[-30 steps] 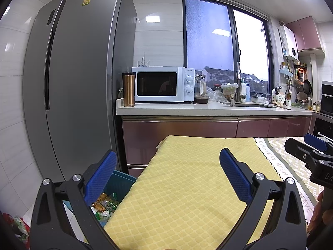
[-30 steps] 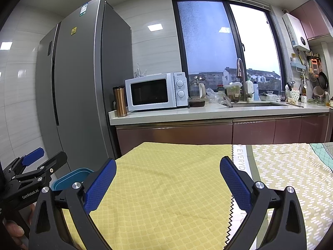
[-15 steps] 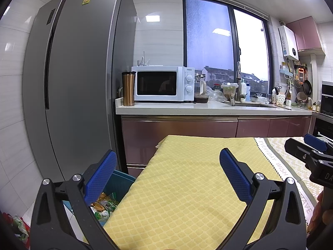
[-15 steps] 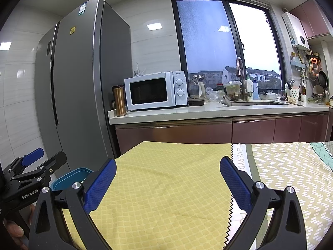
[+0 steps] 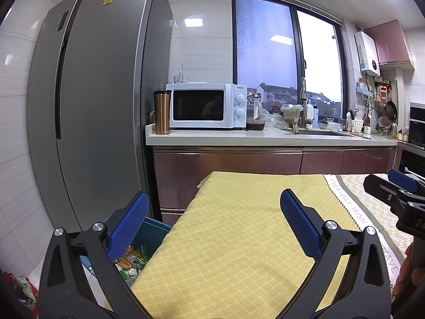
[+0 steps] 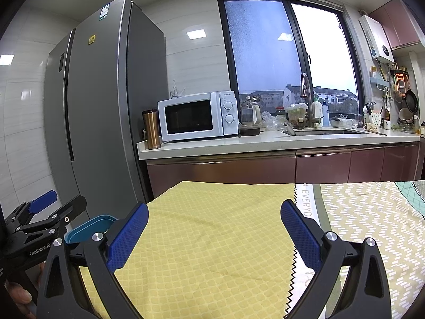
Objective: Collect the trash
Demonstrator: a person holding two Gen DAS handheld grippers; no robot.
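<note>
Yellow quilted cloth (image 5: pixel 239 239) on the tabletop lay bare of litter. Crumpled wrappers (image 5: pixel 131 263) sat in the teal plastic bin (image 5: pixel 154 230) beside it. Left tool (image 5: pixel 212 226) and right tool (image 6: pixel 213 228) hovered spread, empty; collecting looked finished.
</note>
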